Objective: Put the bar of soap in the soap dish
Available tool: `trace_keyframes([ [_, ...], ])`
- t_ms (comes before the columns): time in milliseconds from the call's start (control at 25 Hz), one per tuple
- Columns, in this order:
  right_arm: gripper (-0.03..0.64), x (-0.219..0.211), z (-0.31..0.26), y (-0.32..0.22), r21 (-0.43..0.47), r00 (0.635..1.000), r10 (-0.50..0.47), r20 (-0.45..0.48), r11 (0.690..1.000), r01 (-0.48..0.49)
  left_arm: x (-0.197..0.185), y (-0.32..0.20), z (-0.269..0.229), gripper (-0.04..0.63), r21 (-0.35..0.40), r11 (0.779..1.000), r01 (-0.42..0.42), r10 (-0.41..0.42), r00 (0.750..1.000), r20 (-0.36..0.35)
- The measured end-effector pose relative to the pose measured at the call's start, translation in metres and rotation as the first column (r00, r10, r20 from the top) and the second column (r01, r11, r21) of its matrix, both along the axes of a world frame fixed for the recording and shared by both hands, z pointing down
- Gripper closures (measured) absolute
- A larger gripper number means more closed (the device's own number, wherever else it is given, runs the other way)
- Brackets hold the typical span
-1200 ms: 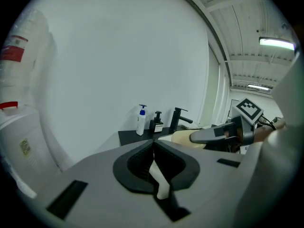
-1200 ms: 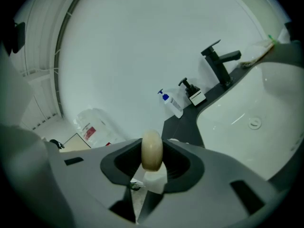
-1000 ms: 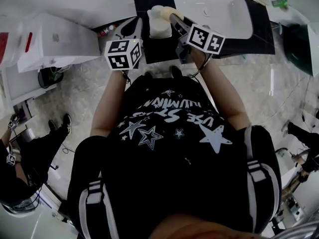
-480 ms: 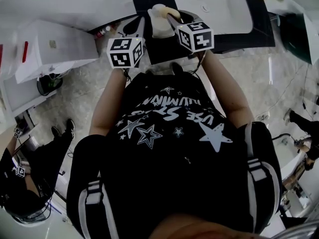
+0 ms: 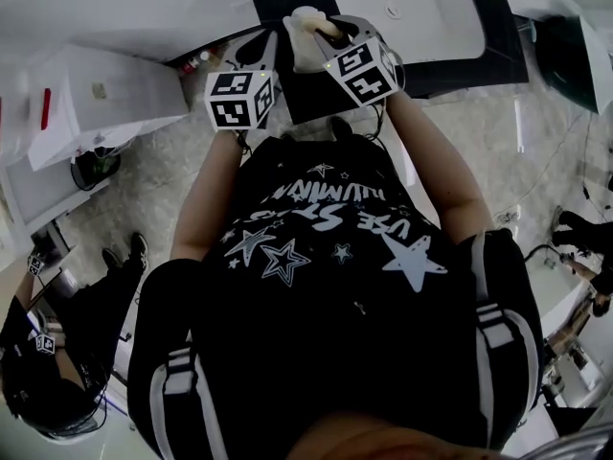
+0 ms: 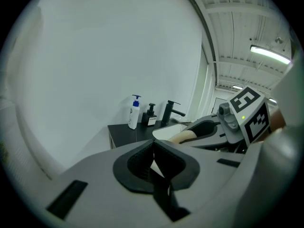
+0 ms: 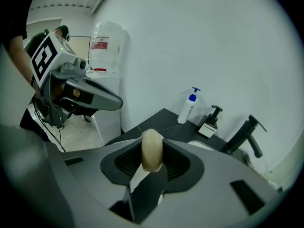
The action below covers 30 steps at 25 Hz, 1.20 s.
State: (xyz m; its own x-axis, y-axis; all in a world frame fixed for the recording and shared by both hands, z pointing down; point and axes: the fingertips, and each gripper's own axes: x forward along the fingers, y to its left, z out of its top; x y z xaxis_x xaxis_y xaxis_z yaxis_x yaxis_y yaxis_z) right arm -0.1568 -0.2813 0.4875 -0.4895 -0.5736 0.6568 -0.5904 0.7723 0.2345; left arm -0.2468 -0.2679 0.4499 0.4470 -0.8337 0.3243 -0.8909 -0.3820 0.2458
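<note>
Bar of soap: clamped on edge between the jaws of the right gripper, over the near edge of the black countertop. Left gripper: jaws together, nothing between them, just beside the right one at the same edge. White soap dish is on the countertop under the soap; contact not discernible. Pump bottle, black dispenser and black tap stand along the countertop's back. White basin is set into it.

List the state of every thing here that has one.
Right gripper: shut on the cream oval bar of soap.
Left gripper: shut, empty.
White soap dish: soap not yet in it.
White pump bottle with blue top: upright on the black counter.
</note>
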Motion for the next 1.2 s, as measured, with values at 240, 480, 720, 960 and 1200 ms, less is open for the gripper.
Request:
trace_keyframes([
  [240,0.488,-0.004,0.009,0.004,0.052,0.988,-0.076,-0.137,0.995,0.084,0.003,0.003,0.003,0.583,-0.007,1.0,-0.011,0.011,1.0,0.003],
  [480,0.489,-0.005,0.017,0.002,0.126,0.948,-0.148,-0.281,0.974,0.189,0.006,0.002,0.004,0.583,-0.012,1.0,-0.007,0.007,1.0,0.003],
  [720,0.489,-0.009,0.022,0.002,0.172,0.87,-0.223,-0.44,0.93,0.325,0.002,0.004,0.005,0.583,-0.014,1.0,0.003,-0.003,1.0,0.004],
  [960,0.488,-0.013,0.026,0.002,0.164,0.797,-0.294,-0.528,0.885,0.435,-0.001,0.002,0.005,0.583,-0.017,1.0,0.024,-0.024,1.0,0.005],
  [1200,0.488,-0.017,0.027,0.004,0.148,0.783,-0.309,-0.539,0.881,0.45,-0.004,0.004,0.006,0.583,-0.022,0.999,0.043,-0.043,0.999,0.007],
])
